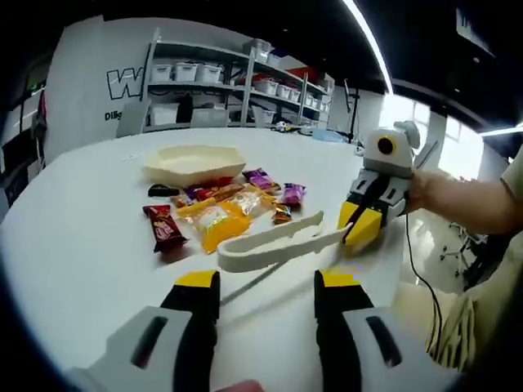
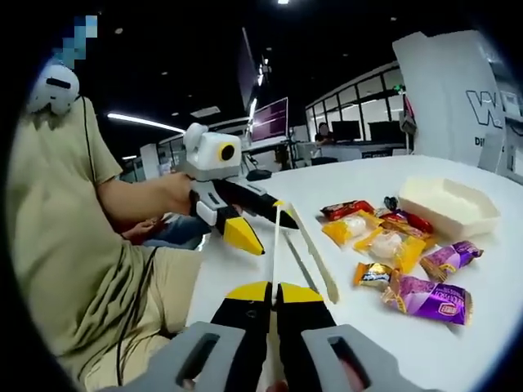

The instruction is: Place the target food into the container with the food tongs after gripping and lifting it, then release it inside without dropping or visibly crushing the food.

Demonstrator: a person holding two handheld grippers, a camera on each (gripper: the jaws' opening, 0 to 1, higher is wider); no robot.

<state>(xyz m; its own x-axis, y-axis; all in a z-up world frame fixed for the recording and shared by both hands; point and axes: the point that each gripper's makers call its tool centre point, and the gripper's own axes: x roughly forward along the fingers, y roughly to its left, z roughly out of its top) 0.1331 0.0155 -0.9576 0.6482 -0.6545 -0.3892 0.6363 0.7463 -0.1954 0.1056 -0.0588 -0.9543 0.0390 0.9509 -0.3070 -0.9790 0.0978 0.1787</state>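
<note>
On the white worktop [image 1: 73, 245], the left gripper [image 1: 265, 282] hovers with fingers spread and empty. Snack packets [image 1: 225, 208] lie heaped before the cream container [image 1: 194, 162], farther off. Right of them, the right gripper [image 2: 274, 292] pinches the cream food tongs [image 1: 274, 243] by their end.

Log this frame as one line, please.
right gripper: shut on tongs | left gripper: open, holding nothing | snack packets: on table | container: no packets inside
</note>
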